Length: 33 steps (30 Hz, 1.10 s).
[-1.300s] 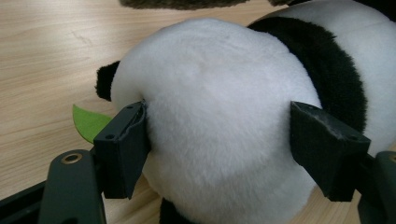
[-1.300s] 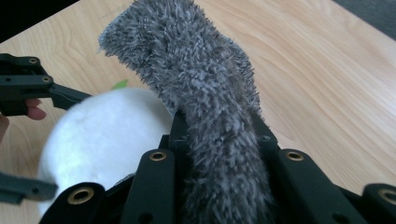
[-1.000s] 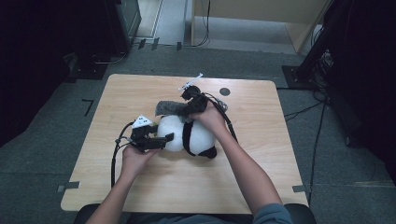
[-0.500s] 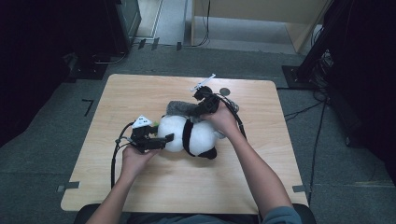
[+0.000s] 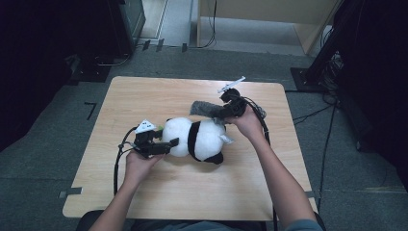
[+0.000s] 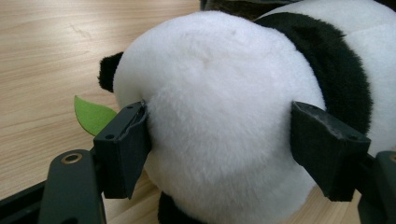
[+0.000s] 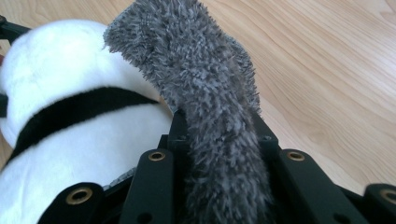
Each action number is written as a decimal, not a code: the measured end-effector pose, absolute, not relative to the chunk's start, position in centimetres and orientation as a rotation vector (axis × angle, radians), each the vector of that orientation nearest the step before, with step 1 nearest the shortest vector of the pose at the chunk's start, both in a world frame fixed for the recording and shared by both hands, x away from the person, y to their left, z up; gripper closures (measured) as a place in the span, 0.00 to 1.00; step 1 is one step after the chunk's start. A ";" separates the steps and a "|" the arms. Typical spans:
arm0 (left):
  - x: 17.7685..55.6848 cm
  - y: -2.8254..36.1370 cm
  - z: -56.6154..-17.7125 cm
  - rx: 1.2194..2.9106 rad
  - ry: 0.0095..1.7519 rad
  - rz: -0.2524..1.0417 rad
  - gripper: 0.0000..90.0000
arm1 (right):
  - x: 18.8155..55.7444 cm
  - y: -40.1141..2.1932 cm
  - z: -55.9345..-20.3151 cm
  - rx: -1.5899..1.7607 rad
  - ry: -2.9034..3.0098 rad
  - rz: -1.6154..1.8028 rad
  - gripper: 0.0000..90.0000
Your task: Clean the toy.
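L gripper (image 5: 168, 142) clamps the toy panda's (image 5: 202, 139) head mid-table to pin it w/ the panda lying on its side, while the R gripper (image 5: 219, 114), jaws narrow on the grey fuzzy cloth (image 7: 205, 116), lifts it off the far-right side.

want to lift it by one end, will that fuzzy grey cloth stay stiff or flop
The grey cloth probably flops: it already curls over past the right gripper that pinches it. It looks light, and its shaggy pile should resist slipping.
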<state>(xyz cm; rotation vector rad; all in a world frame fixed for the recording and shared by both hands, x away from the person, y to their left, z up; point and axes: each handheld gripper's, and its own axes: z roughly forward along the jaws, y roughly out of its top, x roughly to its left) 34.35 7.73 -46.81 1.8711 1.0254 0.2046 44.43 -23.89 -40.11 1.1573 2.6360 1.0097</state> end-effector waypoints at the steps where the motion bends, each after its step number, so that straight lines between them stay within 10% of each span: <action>1: 34.4 7.7 -46.8 1.869 1.026 0.205 0.26 | 44.3 -24.1 -40.1 1.165 2.631 1.006 0.77; 33: 34.2 7.8 -46.8 1.866 1.014 0.210 0.25 | 39.9 -17.0 -36.9 0.860 2.642 1.117 0.77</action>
